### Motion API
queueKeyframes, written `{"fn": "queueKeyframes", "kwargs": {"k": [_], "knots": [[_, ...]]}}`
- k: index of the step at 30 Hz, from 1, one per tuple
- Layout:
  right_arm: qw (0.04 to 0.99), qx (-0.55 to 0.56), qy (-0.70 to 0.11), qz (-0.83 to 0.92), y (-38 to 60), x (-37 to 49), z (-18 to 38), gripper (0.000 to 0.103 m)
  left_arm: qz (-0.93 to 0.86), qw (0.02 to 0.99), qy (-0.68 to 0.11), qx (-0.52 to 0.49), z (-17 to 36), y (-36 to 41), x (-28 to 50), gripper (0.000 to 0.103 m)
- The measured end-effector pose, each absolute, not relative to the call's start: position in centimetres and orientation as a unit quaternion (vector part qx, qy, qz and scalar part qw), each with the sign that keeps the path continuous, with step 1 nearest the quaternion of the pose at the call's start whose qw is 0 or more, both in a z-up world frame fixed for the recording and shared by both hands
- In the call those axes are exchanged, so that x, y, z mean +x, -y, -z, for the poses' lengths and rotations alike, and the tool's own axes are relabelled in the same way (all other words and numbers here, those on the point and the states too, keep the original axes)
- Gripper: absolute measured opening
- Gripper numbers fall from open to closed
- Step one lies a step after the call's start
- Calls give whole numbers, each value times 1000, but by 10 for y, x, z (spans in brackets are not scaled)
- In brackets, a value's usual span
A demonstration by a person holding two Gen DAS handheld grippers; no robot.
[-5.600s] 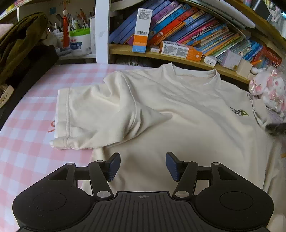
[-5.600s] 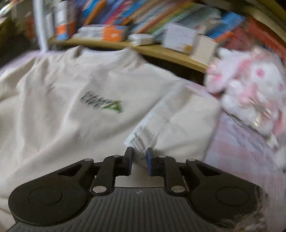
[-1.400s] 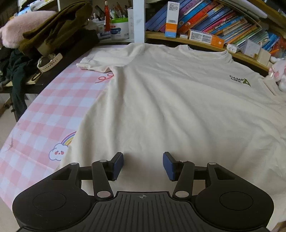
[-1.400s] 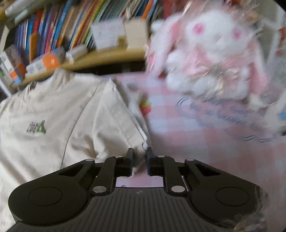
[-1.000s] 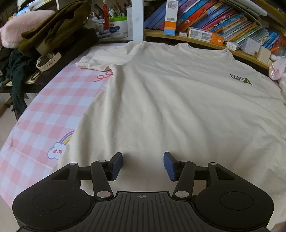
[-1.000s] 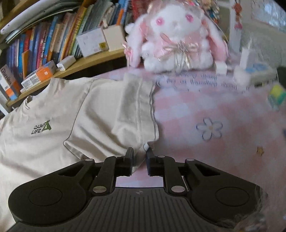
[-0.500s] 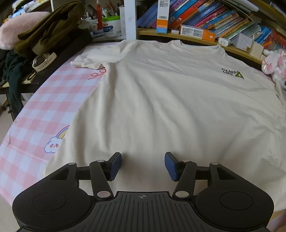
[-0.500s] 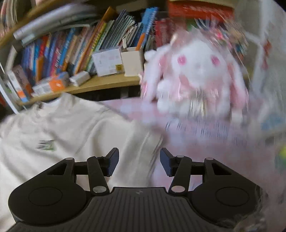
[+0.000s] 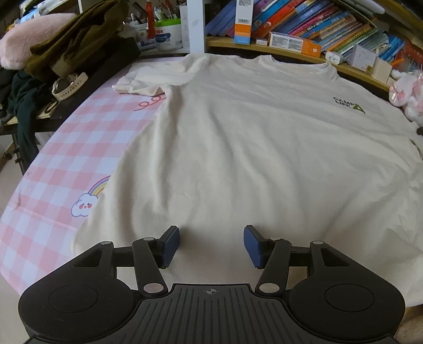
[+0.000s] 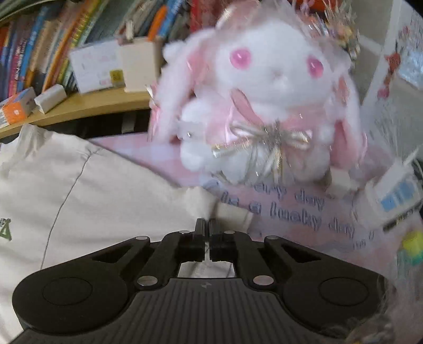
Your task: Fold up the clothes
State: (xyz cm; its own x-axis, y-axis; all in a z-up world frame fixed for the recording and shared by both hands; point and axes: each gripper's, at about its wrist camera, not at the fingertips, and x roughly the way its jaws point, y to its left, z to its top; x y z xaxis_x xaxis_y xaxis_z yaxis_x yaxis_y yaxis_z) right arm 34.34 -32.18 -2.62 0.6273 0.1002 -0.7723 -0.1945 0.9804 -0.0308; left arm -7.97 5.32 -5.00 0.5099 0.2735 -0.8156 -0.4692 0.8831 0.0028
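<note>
Mostly pink checked tablecloth [image 9: 79, 148], bookshelf [image 9: 264, 49] behind; left hand-held gripper [image 9: 211, 244] open, right hand-held gripper [image 10: 206, 227] pinching t-shirt [image 9: 251, 148].

- A lived-in home bedroom or study
- Crowded bookshelf [image 9: 330, 23] behind a pink checked tablecloth [image 9: 66, 158]
- Plush rabbit [image 10: 264, 100], piled clothes [image 9: 66, 39] at the side
</note>
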Motion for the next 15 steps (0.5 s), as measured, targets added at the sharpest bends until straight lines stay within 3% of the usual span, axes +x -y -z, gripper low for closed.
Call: {"fn": "queueKeyframes", "kwargs": {"k": [3, 5, 8, 15], "knots": [[904, -66, -413, -82, 319, 339, 25, 10, -212, 868, -435, -112, 44, -54, -90, 55], [914, -63, -394, -72, 320, 328, 16, 33, -215, 875, -418, -120, 38, -58, -100, 55], [921, -42, -372, -110, 321, 291, -4, 45, -229, 883, -388, -130, 26, -72, -120, 55], [899, -4, -393, -194, 318, 162, -12, 49, -263, 884, -363, -133, 21, -113, -166, 55]]}}
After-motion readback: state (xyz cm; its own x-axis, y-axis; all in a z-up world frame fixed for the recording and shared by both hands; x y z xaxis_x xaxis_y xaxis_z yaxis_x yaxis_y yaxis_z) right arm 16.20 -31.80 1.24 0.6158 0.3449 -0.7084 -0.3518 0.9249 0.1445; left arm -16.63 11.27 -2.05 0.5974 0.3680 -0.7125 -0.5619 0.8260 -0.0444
